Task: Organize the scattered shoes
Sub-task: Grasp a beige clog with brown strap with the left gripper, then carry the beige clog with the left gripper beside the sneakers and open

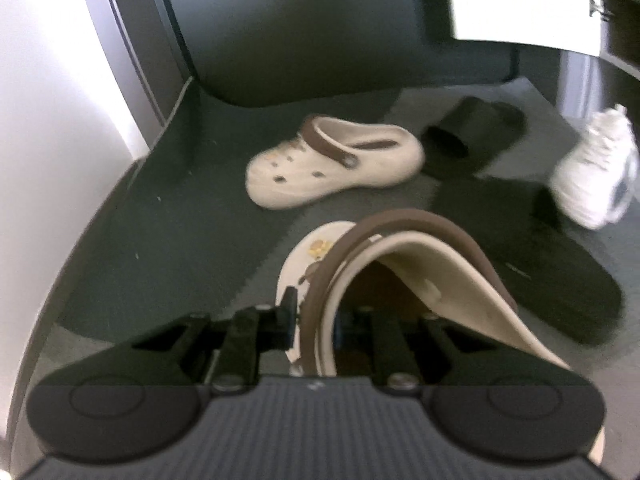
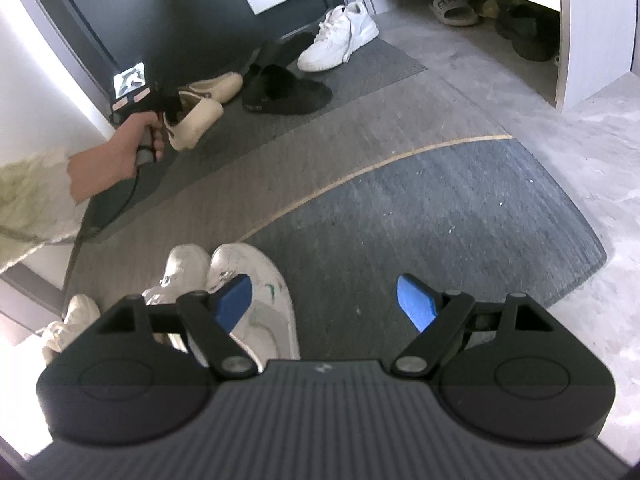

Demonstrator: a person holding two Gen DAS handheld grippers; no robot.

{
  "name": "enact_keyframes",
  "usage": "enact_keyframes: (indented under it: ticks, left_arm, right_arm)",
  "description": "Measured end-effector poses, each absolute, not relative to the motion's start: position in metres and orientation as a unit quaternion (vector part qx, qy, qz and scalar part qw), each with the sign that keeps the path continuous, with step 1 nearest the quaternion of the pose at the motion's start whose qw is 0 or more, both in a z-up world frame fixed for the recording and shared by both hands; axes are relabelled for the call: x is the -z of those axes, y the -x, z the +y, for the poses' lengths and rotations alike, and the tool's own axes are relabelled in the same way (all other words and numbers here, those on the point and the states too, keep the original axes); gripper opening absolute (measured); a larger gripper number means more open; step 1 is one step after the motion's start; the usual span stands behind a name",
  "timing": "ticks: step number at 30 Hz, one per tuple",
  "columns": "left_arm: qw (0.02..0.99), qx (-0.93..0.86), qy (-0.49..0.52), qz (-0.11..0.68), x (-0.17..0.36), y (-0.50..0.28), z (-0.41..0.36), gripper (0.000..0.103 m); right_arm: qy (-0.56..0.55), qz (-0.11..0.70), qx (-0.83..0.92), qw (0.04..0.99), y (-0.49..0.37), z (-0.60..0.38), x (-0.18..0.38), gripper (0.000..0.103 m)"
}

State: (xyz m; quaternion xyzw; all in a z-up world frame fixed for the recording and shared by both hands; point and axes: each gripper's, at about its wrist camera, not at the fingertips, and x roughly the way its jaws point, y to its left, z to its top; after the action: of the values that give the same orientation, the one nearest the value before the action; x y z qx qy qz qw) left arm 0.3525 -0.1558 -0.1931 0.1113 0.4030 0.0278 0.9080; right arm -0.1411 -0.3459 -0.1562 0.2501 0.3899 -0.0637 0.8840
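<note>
My left gripper (image 1: 314, 316) is shut on the side wall and brown strap of a cream clog (image 1: 420, 272), which hangs lifted above the dark mat. Its matching clog (image 1: 332, 164) lies on the mat ahead, toe to the left. In the right wrist view a hand holds the left gripper (image 2: 172, 110) with the held clog (image 2: 196, 124) near the door, beside the lying clog (image 2: 216, 86). My right gripper (image 2: 324, 300) is open and holds nothing, its blue pads (image 2: 416, 304) wide apart over the grey mat, just right of a white sneaker (image 2: 256, 292).
Black slippers (image 2: 288, 92) and a white sneaker pair (image 2: 340, 36) lie beyond the clogs. Another white sneaker (image 2: 180, 272) sits beside the near one. A low white cabinet (image 2: 592, 40) at the top right holds more shoes. A dark door (image 2: 160, 8) and a white wall close off the left side.
</note>
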Motion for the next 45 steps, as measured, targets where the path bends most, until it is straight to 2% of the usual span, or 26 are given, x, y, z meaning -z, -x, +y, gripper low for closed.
enact_keyframes:
  ticks: [9,18,26,32,33,35,37,42,44,45]
  left_arm:
    - [0.902,0.013,-0.108,0.417,0.18,-0.253,-0.22,0.019]
    - [0.875,0.026,-0.122,0.468,0.217,-0.162,-0.27,0.019]
    - [0.872,0.044,-0.184,0.452,0.245,-0.094,-0.298,0.025]
    - [0.881,0.047,-0.215,0.419,0.254,-0.076,-0.308,0.028]
    - [0.881,0.05,-0.222,0.415,0.255,-0.073,-0.31,0.031]
    - [0.877,0.066,-0.238,0.412,0.259,-0.07,-0.313,0.048]
    - [0.876,0.075,-0.237,0.414,0.259,-0.071,-0.313,0.049]
    - [0.873,0.107,-0.214,0.425,0.246,-0.069,-0.311,0.06]
    - [0.873,0.123,-0.199,0.429,0.237,-0.068,-0.307,0.071]
    - [0.873,0.13,-0.191,0.43,0.231,-0.067,-0.304,0.072]
  right_arm:
    - [-0.238,0.361,0.054,0.9,0.15,-0.377,0.174,0.082]
    - [-0.227,0.345,0.07,0.908,0.176,-0.395,0.177,0.082]
    - [-0.227,0.344,0.092,0.906,0.208,-0.405,0.186,0.082]
    - [-0.225,0.345,0.093,0.906,0.211,-0.408,0.195,0.082]
    - [-0.224,0.347,0.091,0.906,0.21,-0.408,0.197,0.082]
    - [-0.22,0.35,0.09,0.906,0.207,-0.409,0.2,0.082]
    - [-0.221,0.353,0.09,0.905,0.202,-0.411,0.204,0.082]
    - [-0.219,0.351,0.093,0.906,0.199,-0.411,0.207,0.082]
    - [-0.219,0.346,0.093,0.908,0.195,-0.412,0.208,0.082]
    - [-0.217,0.345,0.091,0.909,0.193,-0.413,0.208,0.082]
